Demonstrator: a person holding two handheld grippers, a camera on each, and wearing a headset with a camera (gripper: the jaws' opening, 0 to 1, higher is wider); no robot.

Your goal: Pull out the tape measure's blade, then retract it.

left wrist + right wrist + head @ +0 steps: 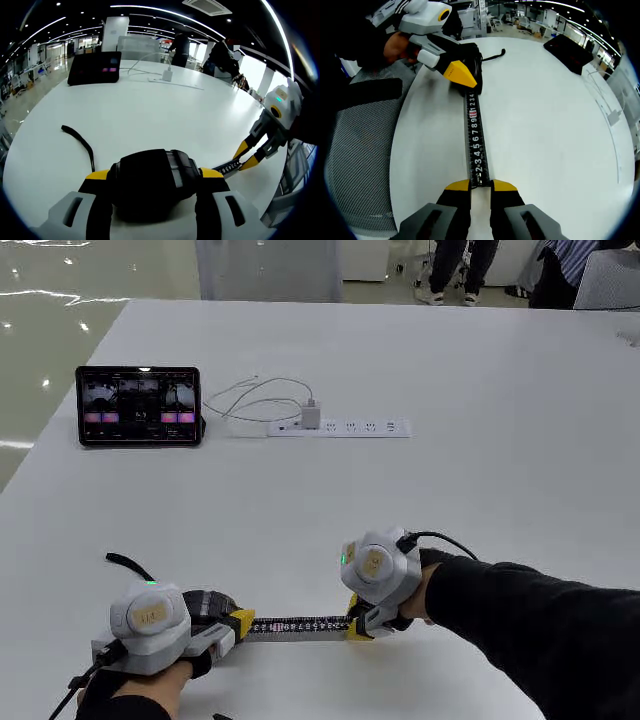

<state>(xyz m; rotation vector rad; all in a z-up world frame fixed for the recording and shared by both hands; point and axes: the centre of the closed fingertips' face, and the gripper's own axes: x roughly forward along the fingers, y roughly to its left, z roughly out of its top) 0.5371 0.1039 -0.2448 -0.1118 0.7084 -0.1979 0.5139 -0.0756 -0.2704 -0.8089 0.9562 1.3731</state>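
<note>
The tape measure [150, 185], black-bodied, sits low on the white surface [450, 500] at about 7 o'clock in the head view; its blade [476, 140] is drawn out a short way and lies flat, running toward 3 o'clock; the left tool [225, 625] has its yellow-tipped jaws clamped on either side of the body, and the right tool [480, 187] has its jaws nearly together, nipping the blade's free end between them. A black wrist strap [80, 142] trails from the body toward 10 o'clock.

The worry, to my eye, is that thin end slipping out of the right tool's narrow pinch; the spring would then whip the blade back into the housing. A pull off the blade's line could kink it or twist the body in the left tool's hold; letting go all at once on the return would do much the same.

On the blade, black numerals run 2 to 9, then a red mark, then 1 to 4; I see no brand name; the tan stickers on the tools are too small to read.

Farther off, a tablet [138, 405] stands at 10 o'clock, its screen illegible; a white power strip [340, 427] with a charger [311, 416] lies at 12 o'clock.
</note>
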